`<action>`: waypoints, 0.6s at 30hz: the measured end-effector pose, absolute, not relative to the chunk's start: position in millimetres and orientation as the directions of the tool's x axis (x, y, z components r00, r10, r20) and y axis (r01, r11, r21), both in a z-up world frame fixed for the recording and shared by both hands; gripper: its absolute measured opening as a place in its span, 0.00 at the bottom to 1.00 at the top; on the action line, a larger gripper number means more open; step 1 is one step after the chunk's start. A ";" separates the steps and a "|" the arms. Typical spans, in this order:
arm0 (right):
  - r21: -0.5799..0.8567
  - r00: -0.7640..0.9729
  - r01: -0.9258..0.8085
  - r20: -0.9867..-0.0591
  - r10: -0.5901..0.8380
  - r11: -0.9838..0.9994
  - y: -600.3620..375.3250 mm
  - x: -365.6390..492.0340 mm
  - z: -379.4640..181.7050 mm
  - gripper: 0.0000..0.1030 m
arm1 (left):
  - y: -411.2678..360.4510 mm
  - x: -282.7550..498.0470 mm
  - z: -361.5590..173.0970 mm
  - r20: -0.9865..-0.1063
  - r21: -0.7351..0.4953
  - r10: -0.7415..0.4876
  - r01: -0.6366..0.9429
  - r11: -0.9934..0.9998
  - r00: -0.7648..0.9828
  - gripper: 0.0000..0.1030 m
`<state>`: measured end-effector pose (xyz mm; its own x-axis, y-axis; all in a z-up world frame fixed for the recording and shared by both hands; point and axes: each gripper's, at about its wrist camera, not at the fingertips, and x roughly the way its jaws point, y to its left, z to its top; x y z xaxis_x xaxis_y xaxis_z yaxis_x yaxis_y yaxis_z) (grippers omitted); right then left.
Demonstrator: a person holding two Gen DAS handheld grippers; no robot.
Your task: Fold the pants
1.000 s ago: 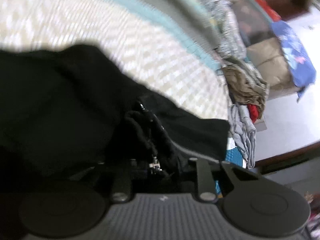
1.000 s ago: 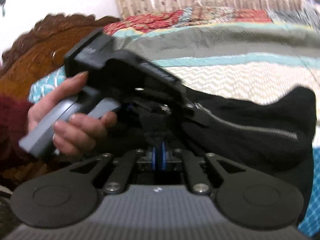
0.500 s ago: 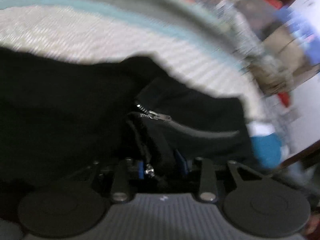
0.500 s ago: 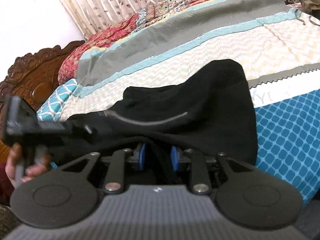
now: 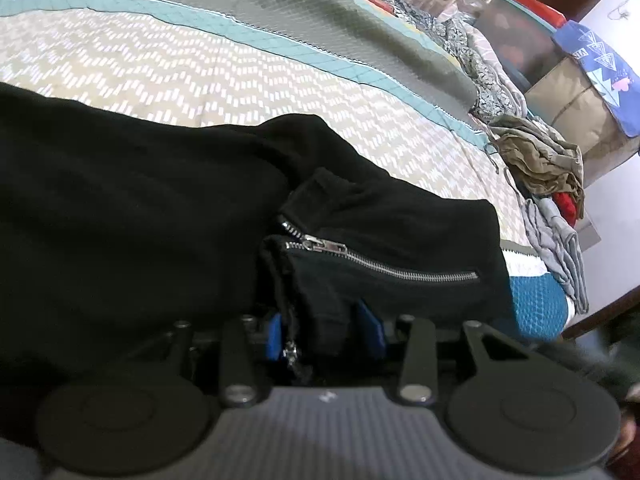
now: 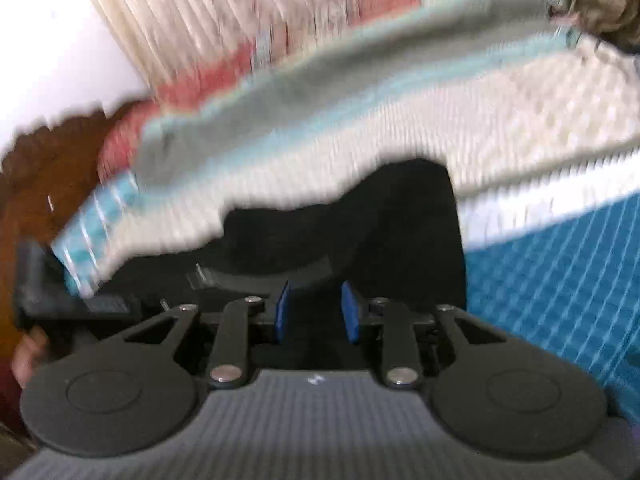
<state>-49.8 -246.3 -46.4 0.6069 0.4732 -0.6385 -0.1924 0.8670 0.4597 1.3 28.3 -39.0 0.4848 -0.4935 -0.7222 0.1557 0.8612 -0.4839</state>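
Two views are showing the same black pants point(image 5: 132, 216) lying on a quilted bed point(image 5: 168, 68). Across the left wrist view, the pants are filling the left and middle of the frame, spreading from the left edge toward the right, with a silver zipper point(image 5: 384, 266) running along a pocket in the centre right. At the lower centre, the left tongs point(image 5: 326, 330) are pinching a bunched fold of the black cloth between their blue pads point(image 5: 274, 334), just below the zipper's open end. Further right, at the bed's far edge, a heap of olive, red and grey clothes point(image 5: 548, 184) is sitting well apart from the pants, and a blue cloth point(image 5: 600, 68) is draping over boxes in the upper right.

The right wrist view is blurring heavily. At its left edge, a dark device, seemingly the other gripper, is showing dimly beside a carved wooden headboard point(image 6: 44, 168). In the middle, the pants point(image 6: 400, 220) are lying on the striped quilt, and the right tongs point(image 6: 316, 312) are standing spread at the lower centre, with the black cloth lying between and beyond the pads point(image 6: 350, 316); contact is too blurred to tell. On the right, a blue patterned panel of the bed cover point(image 6: 560, 288) is filling the frame.
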 end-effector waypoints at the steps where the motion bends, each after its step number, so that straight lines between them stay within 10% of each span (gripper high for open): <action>1: 0.428 0.587 -0.190 -0.672 0.451 0.884 -239.6 -49.7 -55.4 0.29 | 29.4 1.8 -37.1 -0.721 -0.487 -0.495 0.154 0.860 0.484 0.37; 5: 0.479 0.636 -0.196 -0.602 0.482 0.856 -246.0 -54.0 -46.4 0.30 | 38.4 7.9 -25.0 -0.705 -0.487 -0.477 0.131 0.864 0.525 0.52; 18: 0.560 0.713 0.087 -0.613 0.341 0.824 -290.7 -50.5 -70.4 0.41 | 15.7 35.1 -47.1 -0.776 -0.352 -0.359 0.116 0.929 0.518 0.51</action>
